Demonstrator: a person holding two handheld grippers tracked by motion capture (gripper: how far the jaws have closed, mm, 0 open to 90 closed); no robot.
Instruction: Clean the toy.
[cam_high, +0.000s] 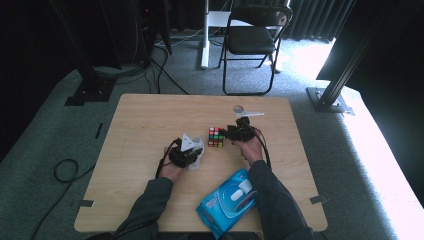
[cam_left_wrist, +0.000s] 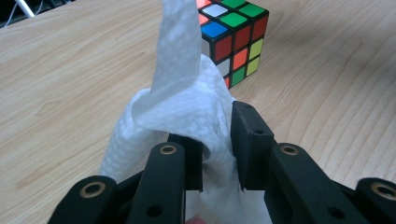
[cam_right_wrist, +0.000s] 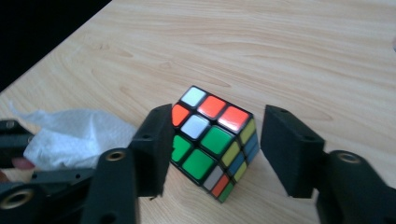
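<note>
The left gripper (cam_left_wrist: 217, 154) is positioned left of centre on the table (cam_high: 145, 120), its jaws clamped on a white wipe (cam_left_wrist: 187, 100) that stands up between them. Just to the right, the puzzle cube (cam_high: 216, 136) rests on the tabletop. The right gripper (cam_right_wrist: 217, 151) is placed around the cube, jaws apart, a gap visible on the right side. A blue wipe pack (cam_high: 227, 202) lies at the near edge.

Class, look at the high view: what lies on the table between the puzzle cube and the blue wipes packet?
Nothing but bare wood. In the high view the puzzle cube and the blue wipes packet are separated by an uncovered stretch of the table.
</note>
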